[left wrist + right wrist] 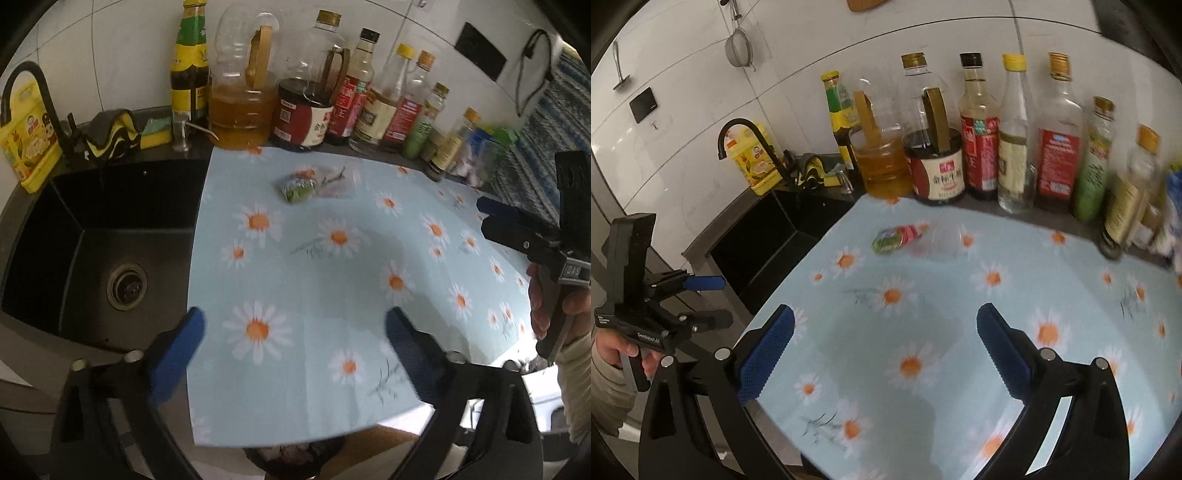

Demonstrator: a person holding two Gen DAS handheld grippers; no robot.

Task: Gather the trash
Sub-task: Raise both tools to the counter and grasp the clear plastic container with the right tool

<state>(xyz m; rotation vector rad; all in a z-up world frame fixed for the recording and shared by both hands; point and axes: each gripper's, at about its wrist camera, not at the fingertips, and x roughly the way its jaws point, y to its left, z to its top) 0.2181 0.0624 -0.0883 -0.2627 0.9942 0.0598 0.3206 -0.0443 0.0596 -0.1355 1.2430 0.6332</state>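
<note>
Both grippers are held spread and empty: left gripper point(293, 332) and right gripper point(885, 332) are kept low over the daisy cloth point(332, 280), prob. lined up for a reach. The wrapper point(298, 185) and clear plastic scrap point(338, 184) lie touching, near the bottles point(306, 107).

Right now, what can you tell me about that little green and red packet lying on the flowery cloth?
The crumpled wrapper looks like thin printed plastic, green at one end and red-orange at the other. It lies flat on the daisy-print cloth, in front of the row of sauce bottles. A clear, film-like scrap lies right beside it; blur hides whether they touch. Neither gripper touches it.
</note>
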